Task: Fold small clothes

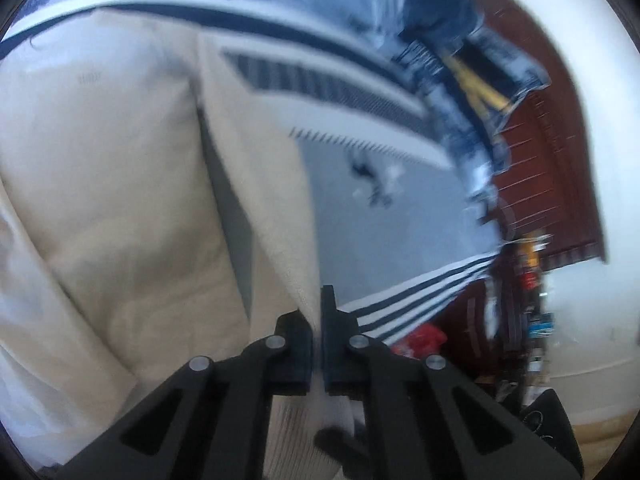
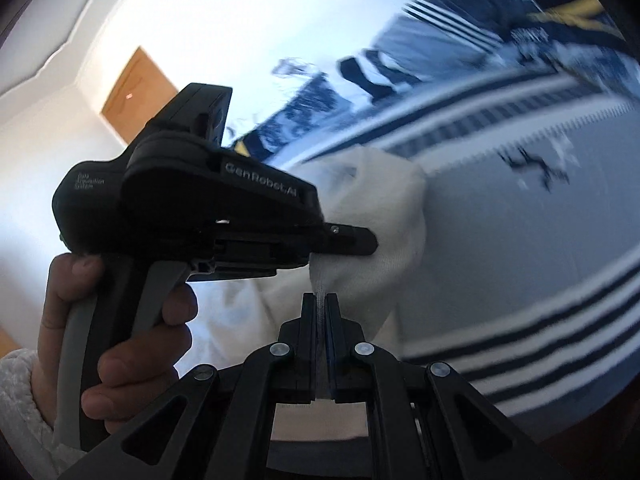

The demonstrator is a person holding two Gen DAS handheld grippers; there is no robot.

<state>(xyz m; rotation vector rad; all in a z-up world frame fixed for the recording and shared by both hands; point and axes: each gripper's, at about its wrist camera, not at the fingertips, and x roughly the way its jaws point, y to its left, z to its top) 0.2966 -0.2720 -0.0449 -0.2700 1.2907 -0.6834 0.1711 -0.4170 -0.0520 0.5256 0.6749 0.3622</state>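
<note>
Cream knitted fabric garment (image 1: 100, 184), soft and light, hangs lifted above the grey bedspread with navy and white stripes (image 1: 384, 220), pinched at two edge points. Left gripper (image 1: 318, 316) is clamped on one hem; right gripper (image 2: 319, 312) is clenched on a thin fold beside it. Cloth looks limp, likely to sag and slip unless held by its edges. Its long axis cannot be told; the visible stretch drapes downward toward the bed.

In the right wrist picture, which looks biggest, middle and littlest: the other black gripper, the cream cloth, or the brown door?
1. Left gripper, biggest, though nearness to the camera inflates it.
2. Cream cloth.
3. Brown door, smallest, but far away.
</note>
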